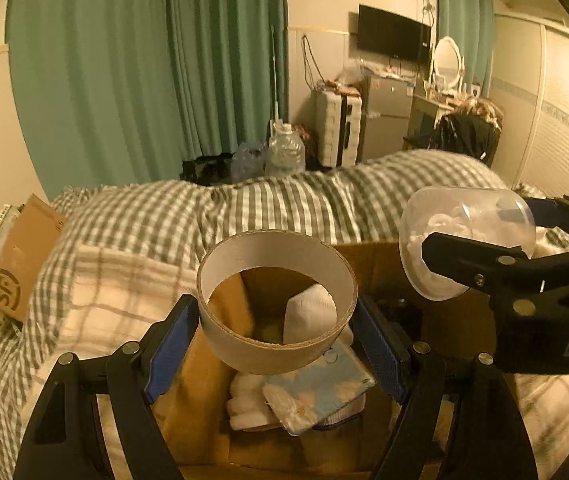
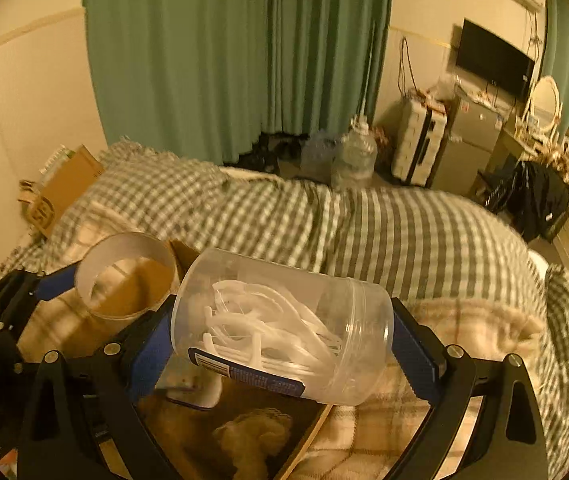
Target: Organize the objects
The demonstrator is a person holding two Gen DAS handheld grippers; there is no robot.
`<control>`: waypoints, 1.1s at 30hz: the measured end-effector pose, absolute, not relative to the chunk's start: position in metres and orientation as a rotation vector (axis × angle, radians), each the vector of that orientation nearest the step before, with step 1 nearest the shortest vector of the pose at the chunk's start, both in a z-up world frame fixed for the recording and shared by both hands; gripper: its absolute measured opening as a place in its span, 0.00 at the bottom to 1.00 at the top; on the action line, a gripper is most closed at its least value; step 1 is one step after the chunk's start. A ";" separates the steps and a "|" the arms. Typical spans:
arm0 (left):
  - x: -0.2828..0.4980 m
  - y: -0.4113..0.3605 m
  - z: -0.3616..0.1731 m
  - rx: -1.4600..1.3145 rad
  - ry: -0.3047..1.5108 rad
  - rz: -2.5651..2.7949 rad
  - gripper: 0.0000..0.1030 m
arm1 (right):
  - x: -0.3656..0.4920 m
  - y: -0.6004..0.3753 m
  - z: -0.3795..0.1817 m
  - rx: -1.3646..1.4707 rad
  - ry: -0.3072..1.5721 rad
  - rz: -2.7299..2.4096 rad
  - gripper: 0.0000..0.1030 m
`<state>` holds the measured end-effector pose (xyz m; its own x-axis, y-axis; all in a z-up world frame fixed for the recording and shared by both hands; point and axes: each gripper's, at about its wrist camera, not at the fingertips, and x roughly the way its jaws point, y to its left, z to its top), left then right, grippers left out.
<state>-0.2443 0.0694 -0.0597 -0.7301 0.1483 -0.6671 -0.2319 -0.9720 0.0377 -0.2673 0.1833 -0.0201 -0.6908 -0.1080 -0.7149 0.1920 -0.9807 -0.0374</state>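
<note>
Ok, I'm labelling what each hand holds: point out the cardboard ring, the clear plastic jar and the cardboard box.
cardboard ring (image 1: 220,334): left wrist view, outer wall.
clear plastic jar (image 2: 284,320): right wrist view, side wall.
cardboard box (image 1: 368,258): left wrist view, far flap.

Readable: the "SF" logo printed on the side of the cardboard shipping box (image 1: 16,268) at the left edge of the bed, left wrist view; white letters "DA", cut off by the frame edge, on the black body of the right gripper (image 1: 484,240). Dark blue label (image 2: 244,374) on the clear plastic jar (image 2: 284,328), right wrist view: fine print present, too small to read.
</note>
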 end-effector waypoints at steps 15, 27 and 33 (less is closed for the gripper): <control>-0.238 0.070 -0.065 -1.026 0.158 2.767 0.98 | -0.257 0.192 -0.016 1.048 0.125 -2.762 0.99; -0.184 0.044 0.022 -0.830 0.107 2.871 1.00 | -0.185 0.207 0.064 0.889 0.107 -2.881 0.99; -0.141 0.032 0.060 -0.710 0.059 2.904 1.00 | -0.131 0.211 0.102 0.769 0.112 -2.949 1.00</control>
